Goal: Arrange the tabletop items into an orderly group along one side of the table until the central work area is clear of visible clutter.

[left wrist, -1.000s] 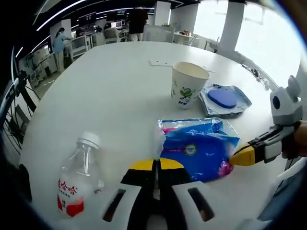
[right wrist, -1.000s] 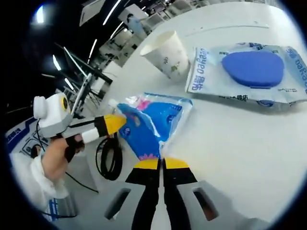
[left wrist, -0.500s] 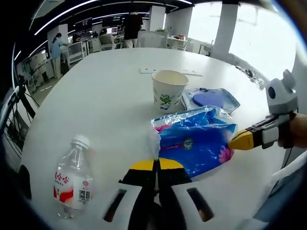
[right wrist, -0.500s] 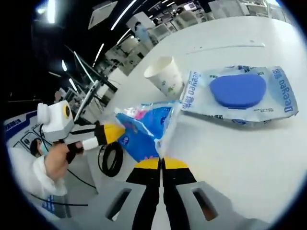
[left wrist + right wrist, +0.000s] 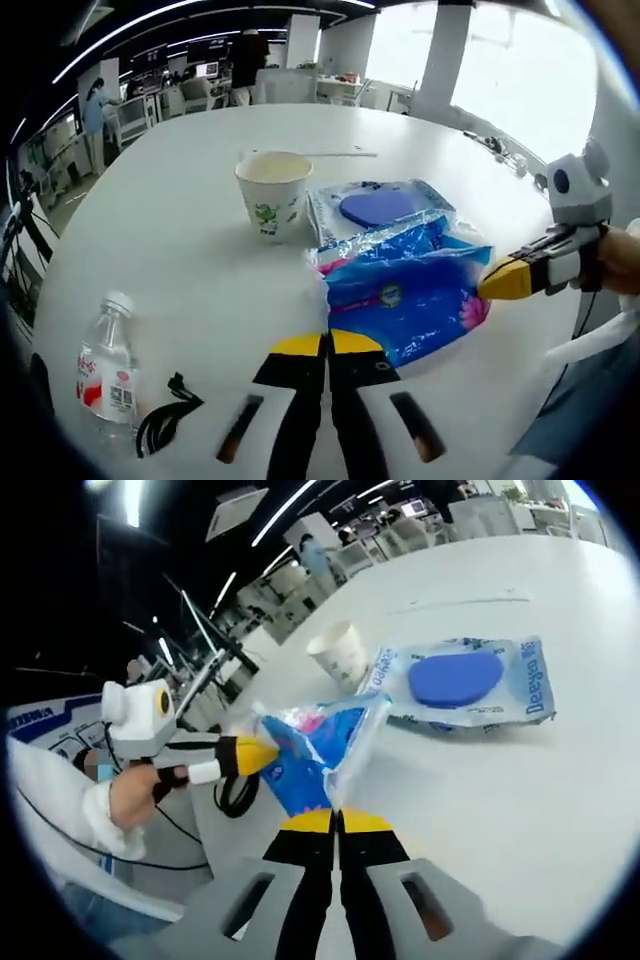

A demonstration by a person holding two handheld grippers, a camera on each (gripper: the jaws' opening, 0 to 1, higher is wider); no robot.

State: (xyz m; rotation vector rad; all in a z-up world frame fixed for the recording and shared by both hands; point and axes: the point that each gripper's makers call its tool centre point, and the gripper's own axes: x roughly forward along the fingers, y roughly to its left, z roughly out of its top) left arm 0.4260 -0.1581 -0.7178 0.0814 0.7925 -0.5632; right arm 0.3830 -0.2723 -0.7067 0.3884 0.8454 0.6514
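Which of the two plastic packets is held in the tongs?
The blue printed packet, pinched at opposite ends by both tongs; the clear packet with the blue pad lies untouched beside the cup.

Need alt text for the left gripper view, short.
Both grippers pinch a blue plastic packet, the left gripper at its near edge, the right gripper at its right edge. Behind on the white table stand a paper cup and a bottle.

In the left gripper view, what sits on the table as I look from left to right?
Water bottle → black cable → paper cup → blue plastic pack, held between both grippers → the right gripper coming in.
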